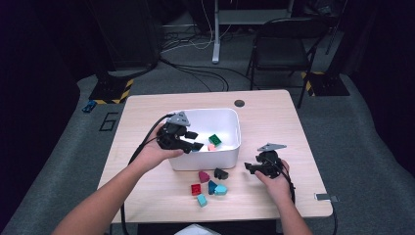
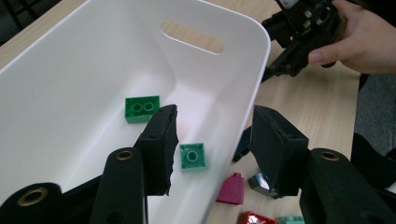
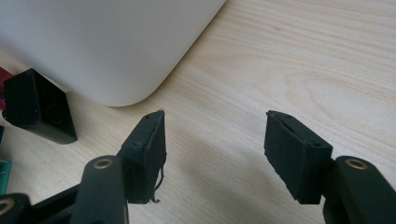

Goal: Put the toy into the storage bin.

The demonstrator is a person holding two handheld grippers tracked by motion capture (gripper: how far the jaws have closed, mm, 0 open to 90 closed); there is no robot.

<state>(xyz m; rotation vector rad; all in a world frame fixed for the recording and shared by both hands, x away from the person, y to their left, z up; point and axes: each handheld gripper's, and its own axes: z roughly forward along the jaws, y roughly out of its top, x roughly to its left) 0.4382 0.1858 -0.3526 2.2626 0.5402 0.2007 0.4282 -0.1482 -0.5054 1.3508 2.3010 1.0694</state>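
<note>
A white bin (image 1: 230,152) stands mid-table. My left gripper (image 1: 193,141) hovers over its near left rim, jaws open with nothing between them (image 2: 215,144). Inside the bin lie a green brick (image 2: 142,108) and a small teal-green brick (image 2: 193,156). In front of the bin lie loose bricks: magenta (image 1: 203,176), black (image 1: 220,173), red (image 1: 195,189), dark blue (image 1: 212,186) and two light teal ones (image 1: 221,189). My right gripper (image 1: 250,168) rests low by the bin's near right corner (image 3: 107,42), open and empty (image 3: 215,149), with the black brick (image 3: 39,106) to its left.
The wooden table (image 1: 274,122) has a round dark cable hole (image 1: 239,103) near its far edge and a small silver piece (image 1: 326,197) at its right front edge. A folding chair (image 1: 284,49) and floor cables sit beyond the table.
</note>
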